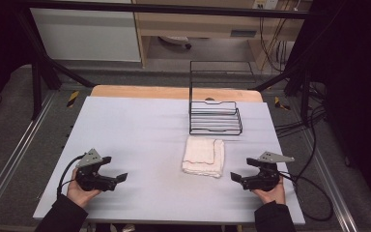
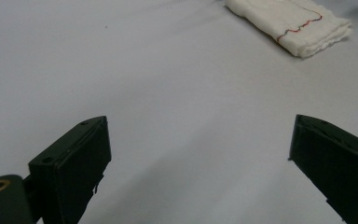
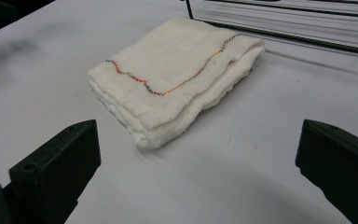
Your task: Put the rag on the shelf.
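Left gripper point(image 1: 121, 178) sitting low over the table point(image 1: 140, 130) at the near left, jaws spread wide, gripping nothing, bare grey surface between them in the left gripper view point(image 2: 200, 154). A hand point(image 1: 79, 191) is wrapping its body from below, cable looping off to the left side. Right gripper point(image 1: 235, 177) sitting at the near right, jaws also wide apart and holding nothing, tips pointing inward toward the left one; in the right gripper view point(image 3: 198, 158) the jaws are framing open table with the folded towel point(image 3: 177, 77) lying just ahead of them, not touching either jaw. The other hand point(image 1: 270, 193) is holding it from underneath, cable trailing off the right edge. Towel point(image 1: 204, 156) is lying flat on the table right of centre, between the two grippers but nearer the right one, white, folded in layers, thin coloured stitch line running along its hem. In the left gripper view the towel point(image 2: 291, 23) is showing far off at the top right, well apart from those jaws. Just behind the towel a black wire rack point(image 1: 216, 118) is standing on the table, its tall wire back rising at the far side; its near rail point(image 3: 279, 28) is running just beyond the towel, apart from it.
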Demonstrator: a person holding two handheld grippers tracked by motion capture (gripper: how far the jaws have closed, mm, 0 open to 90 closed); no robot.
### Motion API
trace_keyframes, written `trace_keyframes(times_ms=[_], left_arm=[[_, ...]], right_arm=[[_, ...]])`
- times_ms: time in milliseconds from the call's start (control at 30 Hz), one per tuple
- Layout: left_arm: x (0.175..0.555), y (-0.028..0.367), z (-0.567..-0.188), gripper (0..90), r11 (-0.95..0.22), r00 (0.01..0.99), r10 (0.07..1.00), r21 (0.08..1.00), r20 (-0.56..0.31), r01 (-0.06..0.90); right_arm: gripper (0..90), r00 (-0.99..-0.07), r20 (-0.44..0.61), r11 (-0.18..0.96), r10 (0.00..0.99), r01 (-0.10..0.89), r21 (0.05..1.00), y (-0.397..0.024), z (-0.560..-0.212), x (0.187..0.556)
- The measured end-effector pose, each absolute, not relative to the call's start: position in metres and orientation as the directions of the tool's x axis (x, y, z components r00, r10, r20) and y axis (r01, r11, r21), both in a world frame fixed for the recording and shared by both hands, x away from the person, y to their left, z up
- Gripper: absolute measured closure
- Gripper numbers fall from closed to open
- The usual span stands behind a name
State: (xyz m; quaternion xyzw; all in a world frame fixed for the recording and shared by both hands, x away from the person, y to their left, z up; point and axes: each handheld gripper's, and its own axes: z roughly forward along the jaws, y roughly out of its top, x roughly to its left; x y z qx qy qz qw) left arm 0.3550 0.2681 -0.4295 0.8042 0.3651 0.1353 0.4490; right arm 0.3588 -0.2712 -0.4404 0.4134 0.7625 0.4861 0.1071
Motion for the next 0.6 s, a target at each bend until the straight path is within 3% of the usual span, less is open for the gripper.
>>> trace_keyframes(times_ms=[600], left_arm=[[0.366, 0.200, -0.421, 6.5, -0.387, 0.746, 0.655, 0.795, -0.118, 0.466]], right_arm=[[0.5, -0.635, 0.223, 0.200, 0.740, 0.525, 0.827, -0.271, -0.441, 0.359]])
